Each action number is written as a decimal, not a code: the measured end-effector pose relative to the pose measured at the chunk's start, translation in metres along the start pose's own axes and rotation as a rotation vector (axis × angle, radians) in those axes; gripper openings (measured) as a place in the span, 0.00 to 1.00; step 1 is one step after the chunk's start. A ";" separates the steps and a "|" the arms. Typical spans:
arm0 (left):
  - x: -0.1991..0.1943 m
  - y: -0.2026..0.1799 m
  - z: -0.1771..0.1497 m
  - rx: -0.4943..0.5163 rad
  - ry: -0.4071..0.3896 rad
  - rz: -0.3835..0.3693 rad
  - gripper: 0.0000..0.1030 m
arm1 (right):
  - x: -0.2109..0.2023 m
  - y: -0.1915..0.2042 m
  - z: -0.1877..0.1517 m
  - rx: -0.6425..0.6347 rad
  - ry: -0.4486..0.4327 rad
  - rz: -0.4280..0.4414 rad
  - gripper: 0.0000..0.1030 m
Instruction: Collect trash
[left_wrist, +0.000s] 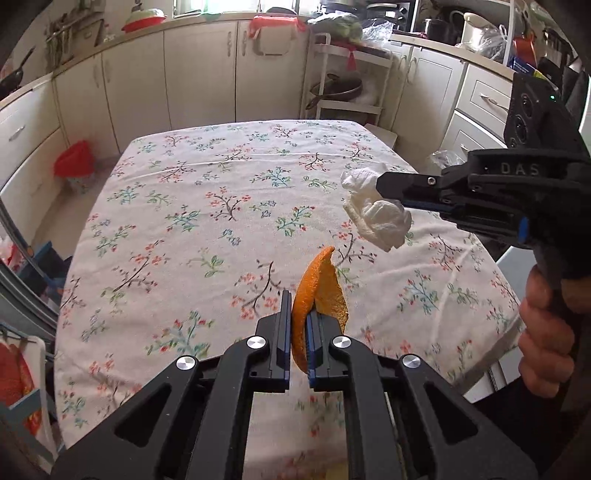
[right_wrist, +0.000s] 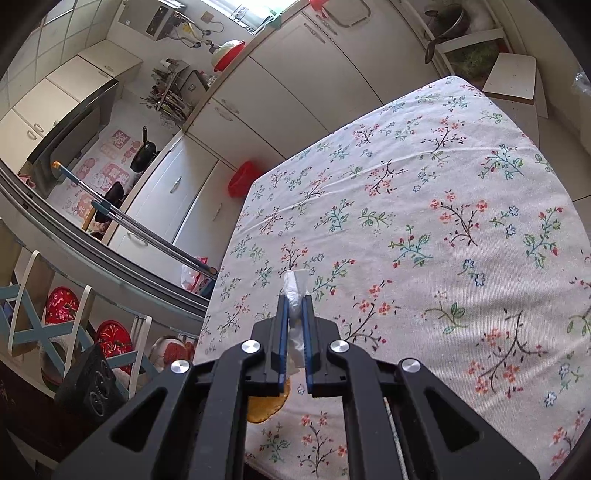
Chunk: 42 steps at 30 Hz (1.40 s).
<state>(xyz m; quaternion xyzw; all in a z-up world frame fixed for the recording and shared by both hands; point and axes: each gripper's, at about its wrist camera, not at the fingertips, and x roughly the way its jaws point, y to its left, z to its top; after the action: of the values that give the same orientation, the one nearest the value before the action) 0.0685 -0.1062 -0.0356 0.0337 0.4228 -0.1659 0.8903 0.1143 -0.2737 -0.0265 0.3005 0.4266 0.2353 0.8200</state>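
My left gripper (left_wrist: 298, 306) is shut on a curved piece of orange peel (left_wrist: 320, 291), which stands up between the pads above the floral tablecloth (left_wrist: 207, 206). My right gripper (left_wrist: 380, 184) enters the left wrist view from the right, held by a hand (left_wrist: 546, 332), and is shut on a crumpled white tissue (left_wrist: 376, 214) that hangs off its tips. The right wrist view shows that same gripper (right_wrist: 294, 299) with the tissue (right_wrist: 294, 291) pinched between its blue pads. A bit of orange peel (right_wrist: 267, 406) peeks out under the right gripper's body.
The table (right_wrist: 443, 206) stands in a kitchen with cream cabinets (left_wrist: 199, 70) behind it. A red bin (left_wrist: 74, 162) sits on the floor at the left. A white shelf rack (left_wrist: 347, 88) with a pan stands beyond the far right corner. A stool (right_wrist: 513, 75) is near the table's far end.
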 end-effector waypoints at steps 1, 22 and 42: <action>-0.009 0.001 -0.005 -0.005 0.001 -0.003 0.06 | -0.003 0.002 -0.004 -0.003 -0.003 0.002 0.08; -0.059 -0.014 -0.160 -0.080 0.261 -0.083 0.06 | -0.049 0.020 -0.207 -0.053 0.222 -0.153 0.08; -0.165 -0.022 -0.148 -0.093 -0.034 0.267 0.92 | -0.130 0.076 -0.221 -0.227 -0.122 -0.416 0.90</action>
<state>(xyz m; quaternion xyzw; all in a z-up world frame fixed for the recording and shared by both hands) -0.1450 -0.0536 -0.0027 0.0457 0.4067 -0.0269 0.9120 -0.1497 -0.2387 -0.0023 0.1258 0.3998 0.0893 0.9035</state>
